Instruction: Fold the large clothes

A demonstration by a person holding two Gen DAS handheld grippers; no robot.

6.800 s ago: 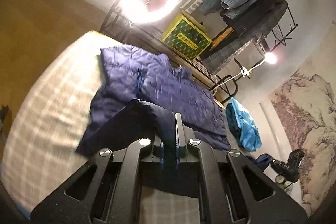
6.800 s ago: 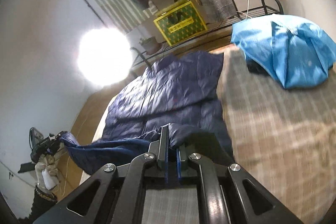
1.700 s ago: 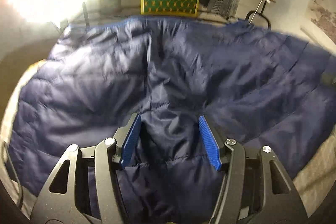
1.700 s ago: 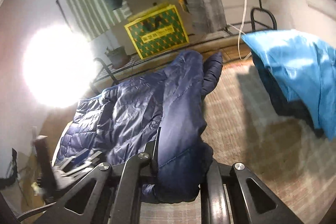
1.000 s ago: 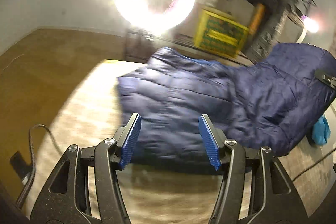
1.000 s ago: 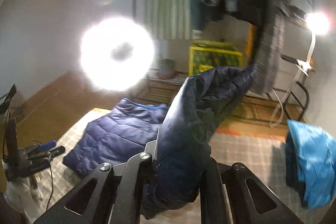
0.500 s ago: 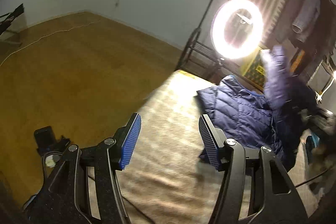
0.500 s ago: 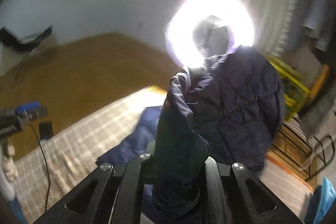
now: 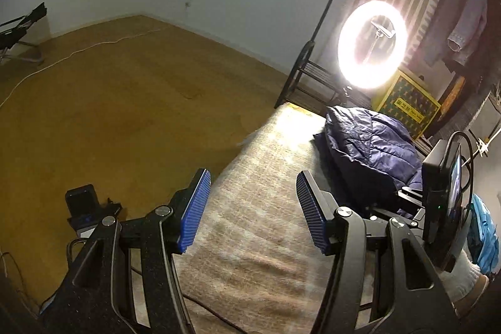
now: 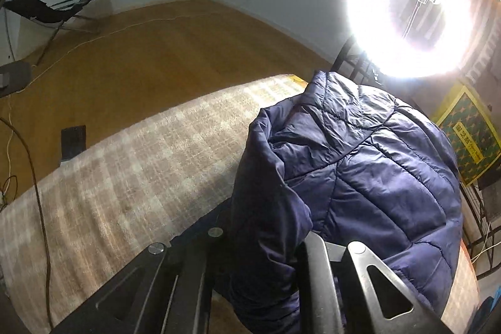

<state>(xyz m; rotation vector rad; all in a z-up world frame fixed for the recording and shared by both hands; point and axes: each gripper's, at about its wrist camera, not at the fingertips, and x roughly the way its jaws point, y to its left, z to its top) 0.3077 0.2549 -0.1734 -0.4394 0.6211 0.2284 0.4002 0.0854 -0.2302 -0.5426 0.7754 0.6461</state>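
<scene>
Jacket (image 9: 369,146) lies heaped on the plaid blanket (image 9: 266,240), ahead-right of the wide, empty left gripper (image 9: 250,208); in the right wrist view, the right gripper (image 10: 266,252) pinches a jacket fold with jaws opening, so the puffy fold may slip free early and land crooked.

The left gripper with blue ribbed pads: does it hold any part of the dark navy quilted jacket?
No, the left gripper stands open over bare checked blanket, apart from the dark navy quilted jacket.
</scene>
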